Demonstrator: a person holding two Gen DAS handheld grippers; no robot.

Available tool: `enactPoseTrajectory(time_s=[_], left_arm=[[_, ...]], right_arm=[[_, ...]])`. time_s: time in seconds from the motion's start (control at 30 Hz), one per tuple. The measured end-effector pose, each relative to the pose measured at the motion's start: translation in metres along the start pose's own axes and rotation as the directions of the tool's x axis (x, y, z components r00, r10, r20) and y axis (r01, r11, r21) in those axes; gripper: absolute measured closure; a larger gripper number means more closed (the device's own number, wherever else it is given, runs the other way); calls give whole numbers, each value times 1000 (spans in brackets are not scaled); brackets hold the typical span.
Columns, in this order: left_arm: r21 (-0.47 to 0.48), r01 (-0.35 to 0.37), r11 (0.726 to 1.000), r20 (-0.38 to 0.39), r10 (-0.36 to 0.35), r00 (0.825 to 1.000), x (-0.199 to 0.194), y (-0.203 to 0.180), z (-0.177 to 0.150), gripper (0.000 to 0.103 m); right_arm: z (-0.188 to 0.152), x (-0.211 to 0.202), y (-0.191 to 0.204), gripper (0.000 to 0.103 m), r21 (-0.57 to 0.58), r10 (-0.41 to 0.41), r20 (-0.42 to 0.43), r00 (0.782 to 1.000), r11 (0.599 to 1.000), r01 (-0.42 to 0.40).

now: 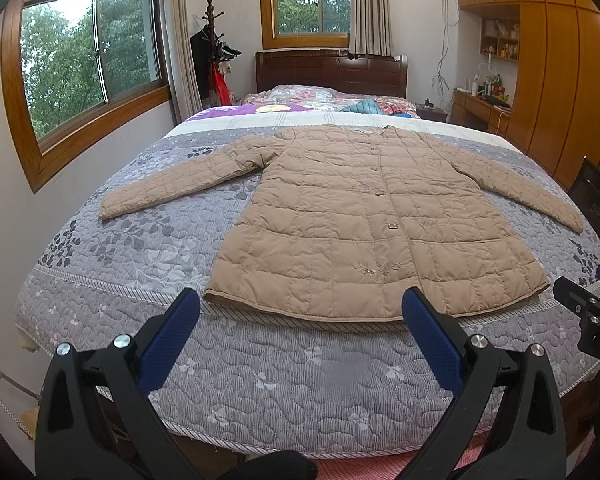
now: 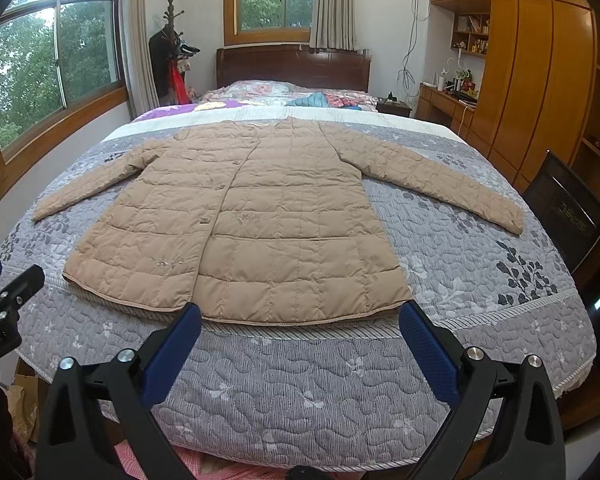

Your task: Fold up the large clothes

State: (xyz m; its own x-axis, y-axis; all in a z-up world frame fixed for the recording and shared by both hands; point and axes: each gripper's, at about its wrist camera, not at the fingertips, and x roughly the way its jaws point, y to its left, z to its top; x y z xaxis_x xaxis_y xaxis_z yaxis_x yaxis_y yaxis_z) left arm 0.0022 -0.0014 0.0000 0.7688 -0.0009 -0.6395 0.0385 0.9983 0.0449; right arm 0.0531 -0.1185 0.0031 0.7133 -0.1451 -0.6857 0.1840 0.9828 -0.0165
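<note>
Hovering with fingers spread at six o'clock of the flat, buttoned beige coat (image 1: 352, 216), the left gripper (image 1: 300, 312) and right gripper (image 2: 300, 320) seem poised to begin folding.

A home bedroom: quilted bed (image 1: 260, 380), wooden wardrobe (image 1: 560, 80), coat rack (image 1: 211, 40).

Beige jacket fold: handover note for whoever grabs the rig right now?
Left gripper: jaws open, empty, just short of the hem.
Right gripper: jaws open, empty, also at the hem.
Beige quilted jacket: flat on the grey quilt, front up, buttoned, hem toward you, both sleeves spread outward.
Done: jacket laid out; no fold made.
Left: fold the sleeves in, then the body.
</note>
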Motion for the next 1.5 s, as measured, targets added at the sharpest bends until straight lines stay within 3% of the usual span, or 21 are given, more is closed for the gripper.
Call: enactPoseTrajectory(time_s=[1.0, 1.3, 1.5], left_arm=[[9, -4, 1000, -34, 5, 999, 14, 0, 2, 3], [0, 67, 998, -152, -67, 986, 59, -3, 13, 3], [-32, 135, 990, -263, -139, 955, 112, -4, 29, 3]], right_arm=[[4, 14, 5, 4, -27, -2, -38, 999, 1000, 1], [27, 55, -12, 4, -27, 17, -140, 990, 999, -21], [56, 108, -43, 4, 11, 73, -279, 957, 997, -73]])
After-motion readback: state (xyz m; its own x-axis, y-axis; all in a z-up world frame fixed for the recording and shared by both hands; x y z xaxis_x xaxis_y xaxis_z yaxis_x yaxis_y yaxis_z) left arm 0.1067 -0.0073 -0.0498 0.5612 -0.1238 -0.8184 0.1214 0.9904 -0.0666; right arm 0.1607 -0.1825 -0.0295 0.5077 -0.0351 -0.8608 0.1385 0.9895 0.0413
